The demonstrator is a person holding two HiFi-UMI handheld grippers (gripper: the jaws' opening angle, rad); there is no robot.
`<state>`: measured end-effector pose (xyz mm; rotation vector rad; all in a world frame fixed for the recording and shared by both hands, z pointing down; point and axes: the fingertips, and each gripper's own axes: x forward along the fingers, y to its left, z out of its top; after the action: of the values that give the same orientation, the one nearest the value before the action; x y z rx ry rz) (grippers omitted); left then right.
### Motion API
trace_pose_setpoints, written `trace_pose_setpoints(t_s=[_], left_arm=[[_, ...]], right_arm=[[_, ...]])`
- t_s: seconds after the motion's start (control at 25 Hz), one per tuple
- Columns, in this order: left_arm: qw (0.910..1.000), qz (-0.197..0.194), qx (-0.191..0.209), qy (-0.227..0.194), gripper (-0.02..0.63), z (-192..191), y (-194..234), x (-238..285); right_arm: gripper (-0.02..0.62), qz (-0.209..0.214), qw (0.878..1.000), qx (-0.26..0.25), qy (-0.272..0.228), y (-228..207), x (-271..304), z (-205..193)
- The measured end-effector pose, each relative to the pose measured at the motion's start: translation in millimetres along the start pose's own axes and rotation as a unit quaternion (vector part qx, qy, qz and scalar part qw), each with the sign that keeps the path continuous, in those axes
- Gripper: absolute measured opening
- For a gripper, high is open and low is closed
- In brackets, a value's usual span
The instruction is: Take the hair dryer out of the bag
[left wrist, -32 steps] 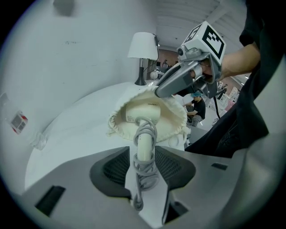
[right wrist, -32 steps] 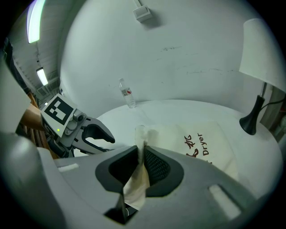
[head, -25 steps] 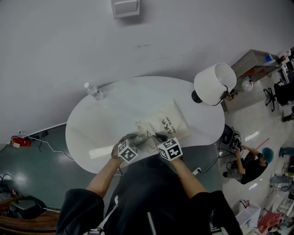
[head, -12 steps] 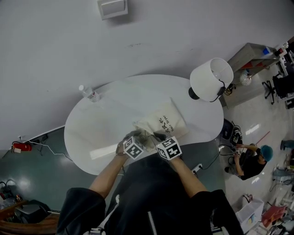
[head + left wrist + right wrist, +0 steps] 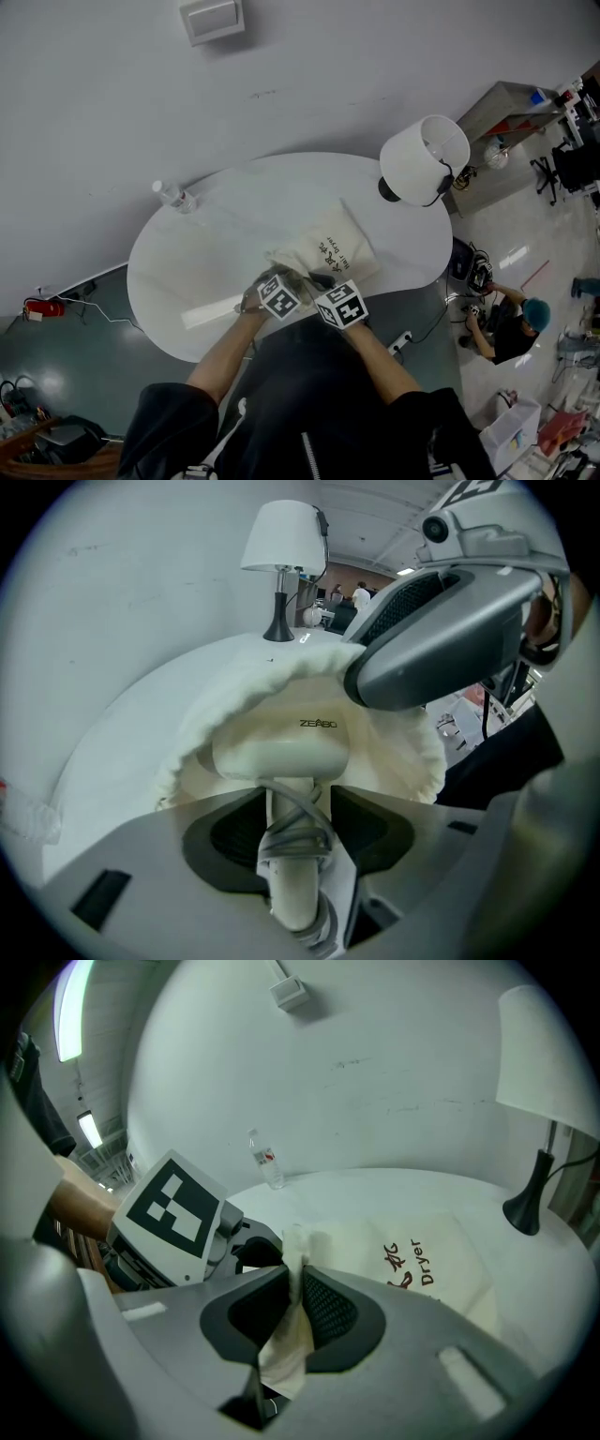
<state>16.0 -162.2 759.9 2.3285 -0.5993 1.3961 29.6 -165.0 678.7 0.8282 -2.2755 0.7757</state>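
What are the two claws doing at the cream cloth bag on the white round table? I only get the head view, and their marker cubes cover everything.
Observer: The right gripper is shut on a fold at the rim of the cream cloth bag.
Operator: And the left one?
Observer: The left gripper has just been opening its jaws; the handle of the white plastic hair dryer, wound with grey cord, stands between them, unpinched.
Operator: Is the dryer out?
Observer: No, its body lies inside the bag's open mouth.
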Motion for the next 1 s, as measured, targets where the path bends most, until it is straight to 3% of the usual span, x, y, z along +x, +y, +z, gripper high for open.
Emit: trace_pose_setpoints(t_s=[0.4, 1.0], left_arm=[[0.9991, -0.008, 0.001, 0.041, 0.202, -4, -1, 15], [0.9977, -0.001, 0.013, 0.066, 0.222, -7, 3, 28]], right_arm=[[0.044, 0.002, 1.0, 0.009, -0.004, -1, -1, -1], [0.044, 0.008, 1.0, 0.028, -0.01, -8, -3, -5]])
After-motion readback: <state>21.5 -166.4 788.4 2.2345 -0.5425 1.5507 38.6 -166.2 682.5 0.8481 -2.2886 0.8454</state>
